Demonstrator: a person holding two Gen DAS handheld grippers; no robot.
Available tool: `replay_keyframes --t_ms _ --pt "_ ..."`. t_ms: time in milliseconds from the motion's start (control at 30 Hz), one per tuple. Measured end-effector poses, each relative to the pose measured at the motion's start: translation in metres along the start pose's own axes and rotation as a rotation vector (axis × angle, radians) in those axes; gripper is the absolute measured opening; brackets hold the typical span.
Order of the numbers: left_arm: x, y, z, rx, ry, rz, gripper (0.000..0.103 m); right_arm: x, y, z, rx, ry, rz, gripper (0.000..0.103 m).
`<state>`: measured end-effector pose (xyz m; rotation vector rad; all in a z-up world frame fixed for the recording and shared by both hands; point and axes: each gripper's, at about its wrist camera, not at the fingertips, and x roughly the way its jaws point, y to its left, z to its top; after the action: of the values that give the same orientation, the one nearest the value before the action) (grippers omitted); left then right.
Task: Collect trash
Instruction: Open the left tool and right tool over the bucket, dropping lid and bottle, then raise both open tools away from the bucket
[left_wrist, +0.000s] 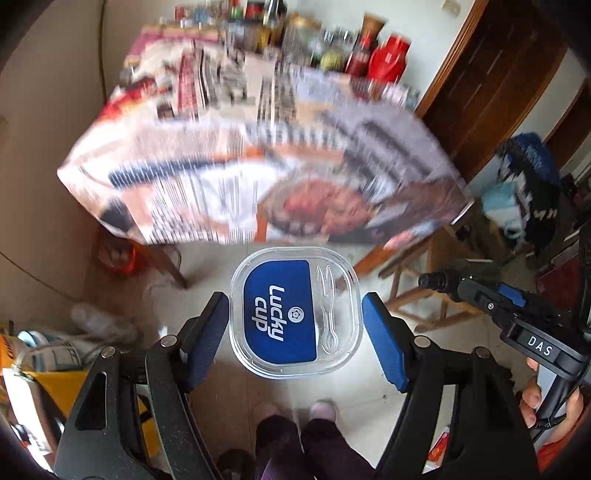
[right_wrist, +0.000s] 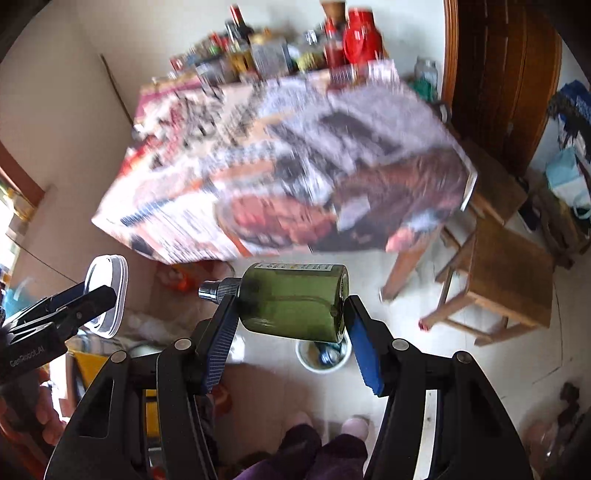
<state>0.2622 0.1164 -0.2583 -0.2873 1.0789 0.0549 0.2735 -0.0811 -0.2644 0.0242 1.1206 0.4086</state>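
Note:
My left gripper (left_wrist: 295, 325) is shut on a clear plastic container (left_wrist: 294, 312) with a blue "Lucky cup" lid label and a moulded fork, held above the floor; it also shows in the right wrist view (right_wrist: 107, 295). My right gripper (right_wrist: 291, 314) is shut on a green bottle (right_wrist: 291, 301) lying sideways, its silver nozzle to the left. A white bin (right_wrist: 324, 357) holding trash stands on the floor just below the bottle. The right gripper's body also shows in the left wrist view (left_wrist: 517, 317).
A table (left_wrist: 258, 155) covered in printed paper, with jars and bottles at its back, stands ahead. Wooden stools (right_wrist: 506, 280) stand to the right by a dark wooden door (right_wrist: 498, 74). Yellow boxes and bags (left_wrist: 55, 369) lie at the left. My feet (right_wrist: 325, 424) are below.

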Motion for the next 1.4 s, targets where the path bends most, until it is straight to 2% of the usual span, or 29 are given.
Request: replay_keyframes --t_ms 200,367,533,567,633,700,800,933,1067,1167,1267,1400 --pt "0.114 0.005 -0.043 -0.028 0.124 0.011 0.073 0.089 -0.030 -0.025 -0.021 0.068 -0.010 0.055" --pt "0.193 0.013 -0.076 -0.058 0.185 0.018 0.073 0.166 -0.046 -0.050 -0.064 0.114 0.022 0.055" --pt "0.267 0.026 -0.105 -0.085 0.231 0.056 0.073 0.229 -0.046 -0.074 -0.156 0.132 0.046 0.055" --pt "0.274 0.028 -0.108 -0.085 0.238 0.062 0.073 0.242 -0.047 -0.077 -0.160 0.156 0.057 0.055" --pt "0.297 0.032 -0.119 -0.090 0.263 0.067 0.073 0.269 -0.051 -0.084 -0.141 0.239 0.086 0.065" --pt "0.319 0.035 -0.128 -0.104 0.295 0.053 0.073 0.284 -0.059 -0.088 -0.105 0.269 0.124 0.065" --pt "0.342 0.031 -0.138 -0.103 0.327 0.041 0.073 0.294 -0.071 -0.095 -0.069 0.283 0.131 0.065" --pt "0.373 0.020 -0.143 -0.075 0.362 0.055 0.073 0.289 -0.084 -0.092 -0.054 0.276 0.093 0.066" --pt "0.396 0.010 -0.140 -0.110 0.405 -0.006 0.074 0.282 -0.102 -0.086 -0.010 0.273 0.104 0.066" --pt "0.410 0.006 -0.140 -0.133 0.448 -0.013 0.074 0.274 -0.108 -0.080 0.005 0.263 0.106 0.066" --pt "0.404 0.002 -0.136 -0.141 0.449 -0.002 0.073 0.260 -0.108 -0.074 0.000 0.255 0.104 0.066" --pt "0.360 -0.010 -0.118 -0.135 0.379 -0.008 0.074 0.228 -0.106 -0.063 -0.010 0.238 0.123 0.066"
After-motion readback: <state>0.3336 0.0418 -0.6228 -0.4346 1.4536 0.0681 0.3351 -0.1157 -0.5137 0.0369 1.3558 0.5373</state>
